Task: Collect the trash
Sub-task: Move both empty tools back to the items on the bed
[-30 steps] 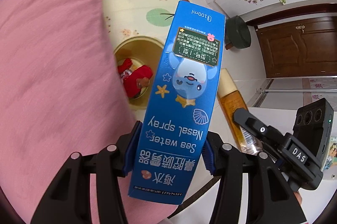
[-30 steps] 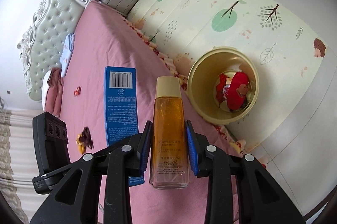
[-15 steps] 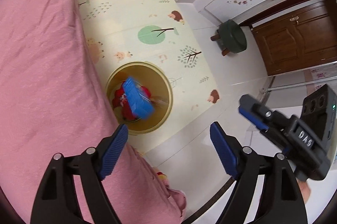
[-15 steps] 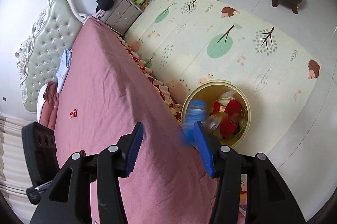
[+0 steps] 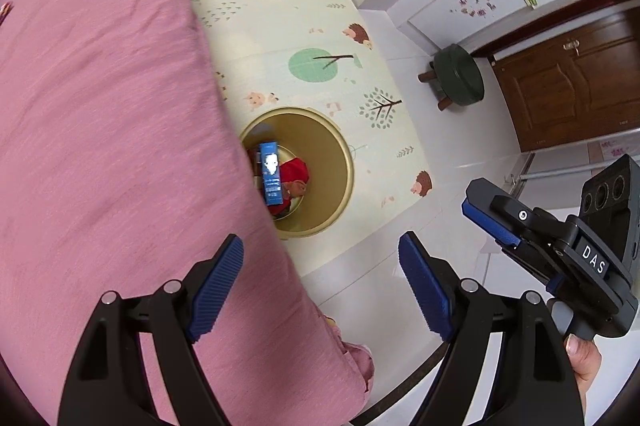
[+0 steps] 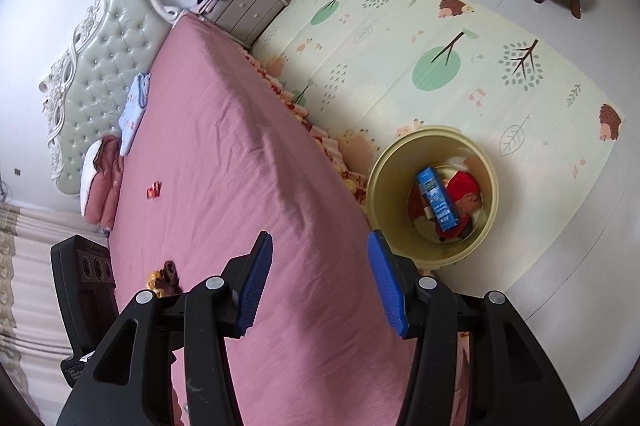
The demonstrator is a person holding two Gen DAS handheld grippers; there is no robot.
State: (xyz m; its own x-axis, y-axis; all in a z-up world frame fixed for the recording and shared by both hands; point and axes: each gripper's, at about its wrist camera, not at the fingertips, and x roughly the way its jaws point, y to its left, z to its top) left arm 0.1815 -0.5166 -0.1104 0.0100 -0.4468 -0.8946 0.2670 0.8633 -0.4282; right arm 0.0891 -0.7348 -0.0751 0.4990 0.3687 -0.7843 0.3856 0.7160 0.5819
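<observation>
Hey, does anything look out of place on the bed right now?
Yes: a small red scrap and a brown-and-yellow wrapper lie loose on the pink bedspread, not in the yellow bin.

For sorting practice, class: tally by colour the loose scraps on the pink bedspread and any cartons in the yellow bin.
Small red crumpled scrap on the pink bedspread: 1
Brown-and-yellow crumpled scrap on the bedspread: 1
Blue cardboard carton in the round yellow bin: 1
Total: 3
</observation>
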